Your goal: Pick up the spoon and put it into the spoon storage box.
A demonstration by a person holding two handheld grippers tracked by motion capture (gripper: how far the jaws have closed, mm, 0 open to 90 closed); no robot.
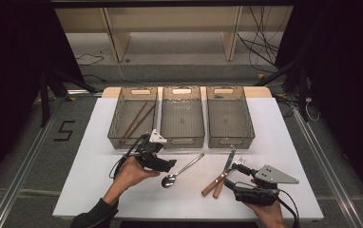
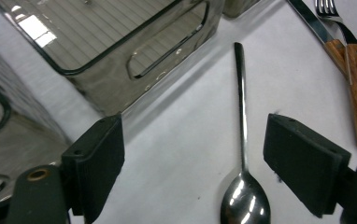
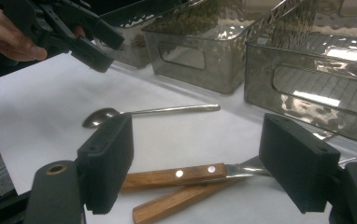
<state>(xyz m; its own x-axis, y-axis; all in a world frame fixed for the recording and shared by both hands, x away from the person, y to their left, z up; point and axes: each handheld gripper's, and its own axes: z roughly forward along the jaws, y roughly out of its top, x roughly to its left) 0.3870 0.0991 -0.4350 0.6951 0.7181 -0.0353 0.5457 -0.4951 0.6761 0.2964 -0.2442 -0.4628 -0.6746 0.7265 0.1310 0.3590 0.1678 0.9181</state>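
Note:
A steel spoon (image 1: pixel 182 170) lies on the white table (image 1: pixel 94 185), bowl toward the person. My left gripper (image 1: pixel 172 164) hovers just left of its bowl, open; in the left gripper view the spoon (image 2: pixel 242 140) lies between the spread jaws of the left gripper (image 2: pixel 200 158). A wooden-handled knife (image 1: pixel 223 171) and fork (image 1: pixel 228 175) lie crossed to the right. My right gripper (image 1: pixel 236 179) is open beside their handles; in the right gripper view the knife handle (image 3: pixel 172 175) and fork handle (image 3: pixel 167 200) lie between the jaws of the right gripper (image 3: pixel 202 161).
Three grey see-through bins stand in a row at the back: the left bin (image 1: pixel 122 140) holds brown chopsticks (image 1: pixel 134 121), the middle bin (image 1: pixel 183 141) and the right bin (image 1: pixel 230 141) look empty. The other hand's gripper (image 3: pixel 88 37) appears far left in the right gripper view.

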